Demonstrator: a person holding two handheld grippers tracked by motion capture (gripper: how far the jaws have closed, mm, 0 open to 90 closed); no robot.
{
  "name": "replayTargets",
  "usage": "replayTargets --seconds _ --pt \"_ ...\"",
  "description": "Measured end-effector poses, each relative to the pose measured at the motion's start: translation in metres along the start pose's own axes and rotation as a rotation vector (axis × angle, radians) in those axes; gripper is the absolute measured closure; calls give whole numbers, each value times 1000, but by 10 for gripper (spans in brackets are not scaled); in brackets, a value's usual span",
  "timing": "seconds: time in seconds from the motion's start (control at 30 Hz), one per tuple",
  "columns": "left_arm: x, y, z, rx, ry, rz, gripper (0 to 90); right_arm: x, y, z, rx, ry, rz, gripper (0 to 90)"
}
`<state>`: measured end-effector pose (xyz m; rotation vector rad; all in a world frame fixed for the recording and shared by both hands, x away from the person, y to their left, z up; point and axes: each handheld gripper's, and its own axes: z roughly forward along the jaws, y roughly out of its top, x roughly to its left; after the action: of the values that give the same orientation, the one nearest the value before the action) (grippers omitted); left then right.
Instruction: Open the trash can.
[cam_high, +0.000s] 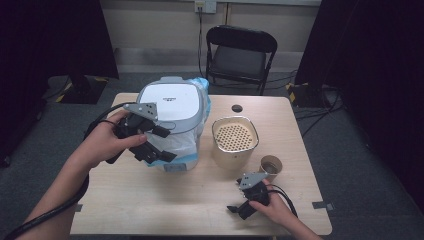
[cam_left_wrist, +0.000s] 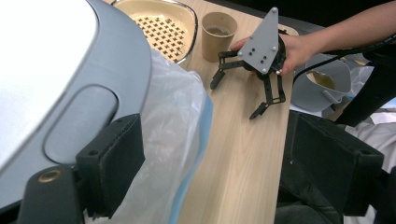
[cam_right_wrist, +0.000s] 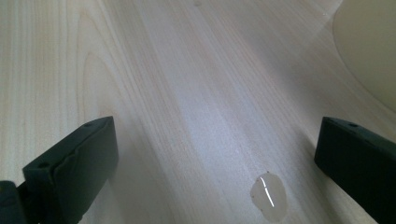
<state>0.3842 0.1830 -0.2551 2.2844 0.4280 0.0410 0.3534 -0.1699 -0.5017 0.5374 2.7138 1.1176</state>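
A bin with a white and grey lid (cam_high: 170, 102) stands on the wooden table (cam_high: 150, 200), lined with a clear plastic bag (cam_high: 182, 145). My left gripper (cam_high: 167, 145) is at the bin's front side, jaws spread wide. In the left gripper view, one pad (cam_left_wrist: 112, 163) lies against the grey lid rim (cam_left_wrist: 126, 60), the bag (cam_left_wrist: 177, 140) bulges between the jaws, and the other jaw touches nothing. My right gripper (cam_high: 239, 211) rests open near the table's front right. Between its jaws lie bare wood and a small liquid drop (cam_right_wrist: 268, 196).
A beige perforated container (cam_high: 235, 135) stands right of the bin, with a paper cup (cam_high: 271, 164) beside it. A round hole (cam_high: 237, 108) is in the table's far side. A black chair (cam_high: 240, 55) stands behind. A grey jug (cam_left_wrist: 322, 81) with liquid sits beyond the table edge.
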Motion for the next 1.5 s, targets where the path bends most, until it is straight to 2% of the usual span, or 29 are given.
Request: replayTargets --seconds 0.37,0.43,0.63,0.93,1.0,1.07,1.1,1.13,1.2,1.23,1.33,1.5 --pt "12 13 0 -3 35 16 167 0 0 0 0 0 0 0" --pt "12 13 1 -9 40 9 166 0 0 0 0 0 0 0" --pt "15 13 3 -25 51 48 167 0 0 0 -1 0 1 0" --pt "17 8 3 -50 39 33 173 0 0 0 0 0 0 0" --pt "15 9 3 -59 47 24 171 0 0 0 0 0 0 0" --pt "13 10 4 -39 35 47 166 0 0 0 0 0 0 0" --pt "12 10 4 -39 25 43 165 0 0 0 0 0 0 0" --pt "10 10 5 -56 20 34 170 0 0 0 0 0 0 0" --pt "7 9 7 -67 19 50 167 0 0 0 0 0 0 0" --pt "5 7 9 -78 4 53 166 0 0 0 0 0 0 0" --pt "-1 5 15 -79 -6 75 166 0 0 0 0 0 0 0" --pt "-13 -3 33 -80 -40 84 166 0 0 0 -1 -2 0 0"
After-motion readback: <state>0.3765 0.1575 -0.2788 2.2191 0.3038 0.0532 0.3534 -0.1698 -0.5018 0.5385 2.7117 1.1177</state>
